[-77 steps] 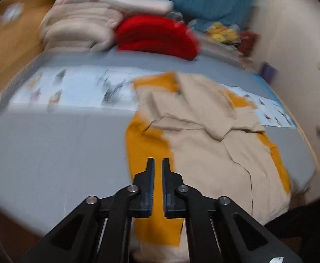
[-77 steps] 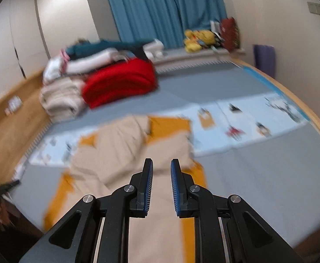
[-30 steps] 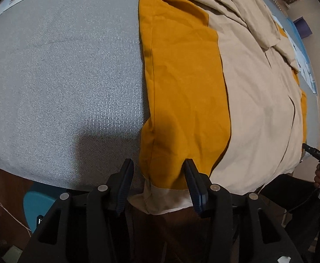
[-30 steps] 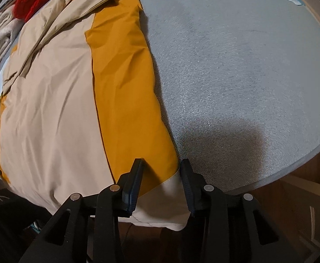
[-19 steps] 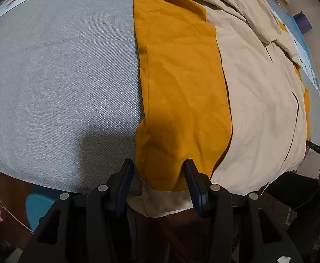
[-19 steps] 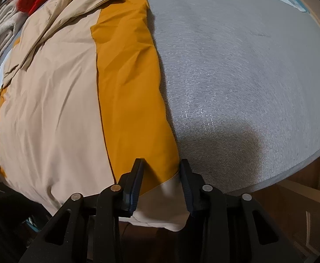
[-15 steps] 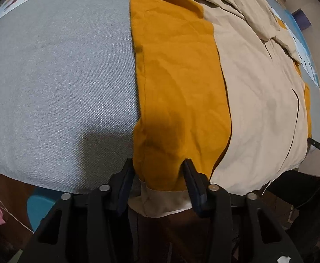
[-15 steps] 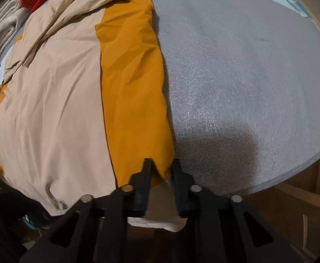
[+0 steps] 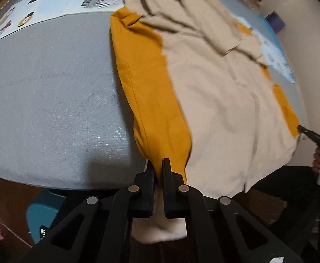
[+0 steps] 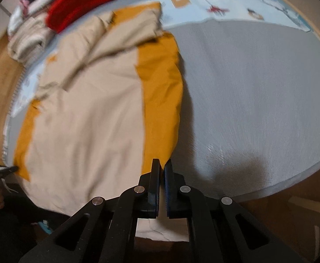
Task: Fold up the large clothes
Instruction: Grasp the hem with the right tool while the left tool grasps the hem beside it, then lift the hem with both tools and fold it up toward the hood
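Across the near half of the grey bed (image 9: 50, 100), the large tan and mustard garment (image 9: 214, 100) is spread flat, its hem hanging just past the bed's near edge. Each mustard side panel is pinched at the hem so that, by judgement, the bottom can be raised evenly and carried toward the collar for a first fold. The left gripper (image 9: 159, 164) has just been closing and is clenched on the hem corner at one side of the garment; the right gripper (image 10: 162, 164) has likewise been closing and is clamped on the opposite corner. Beyond the garment's collar end, a patterned light-blue sheet (image 10: 225, 6) is laid across the bed, and a red blanket (image 10: 83, 4) is stacked with folded bedding further off.
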The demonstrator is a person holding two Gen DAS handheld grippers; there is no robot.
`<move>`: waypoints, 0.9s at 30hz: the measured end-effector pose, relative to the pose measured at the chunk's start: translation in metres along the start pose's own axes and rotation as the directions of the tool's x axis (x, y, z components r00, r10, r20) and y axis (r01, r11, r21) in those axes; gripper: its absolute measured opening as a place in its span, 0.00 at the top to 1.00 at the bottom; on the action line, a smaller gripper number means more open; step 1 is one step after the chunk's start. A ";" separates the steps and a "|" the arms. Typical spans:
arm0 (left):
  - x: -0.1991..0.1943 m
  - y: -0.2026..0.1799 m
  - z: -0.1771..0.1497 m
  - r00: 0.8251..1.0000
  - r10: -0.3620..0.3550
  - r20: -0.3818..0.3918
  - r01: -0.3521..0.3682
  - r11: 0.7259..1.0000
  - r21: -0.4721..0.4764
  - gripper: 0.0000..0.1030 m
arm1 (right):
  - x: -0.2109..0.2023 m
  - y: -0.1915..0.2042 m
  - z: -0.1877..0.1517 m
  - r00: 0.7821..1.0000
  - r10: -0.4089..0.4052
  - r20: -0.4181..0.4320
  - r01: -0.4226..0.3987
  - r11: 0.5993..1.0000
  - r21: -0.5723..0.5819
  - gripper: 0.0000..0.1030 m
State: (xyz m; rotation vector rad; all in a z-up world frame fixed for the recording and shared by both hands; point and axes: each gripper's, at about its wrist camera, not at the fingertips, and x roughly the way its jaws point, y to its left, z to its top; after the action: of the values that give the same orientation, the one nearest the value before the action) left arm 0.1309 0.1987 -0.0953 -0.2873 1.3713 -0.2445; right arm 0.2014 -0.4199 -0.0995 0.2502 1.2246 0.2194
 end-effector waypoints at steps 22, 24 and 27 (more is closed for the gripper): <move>-0.116 -0.025 -0.023 0.983 -0.156 0.100 0.137 0.976 0.171 0.98 | -0.163 0.015 -0.032 0.946 0.202 0.252 -0.183 0.978 -0.099 0.98; -0.125 -0.023 -0.035 0.980 -0.174 0.098 0.155 0.972 0.174 0.98 | -0.184 0.012 -0.049 0.938 0.208 0.278 -0.185 0.977 -0.107 0.98; -0.137 -0.018 -0.044 0.970 -0.218 0.105 0.199 0.966 0.165 0.98 | -0.210 0.003 -0.073 0.921 0.213 0.327 -0.196 0.977 -0.085 0.98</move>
State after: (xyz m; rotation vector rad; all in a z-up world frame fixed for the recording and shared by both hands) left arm 0.0628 0.2254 0.0294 -0.3135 1.1940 -0.4977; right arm 0.0646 -0.4741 0.0667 0.3568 0.8533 0.3734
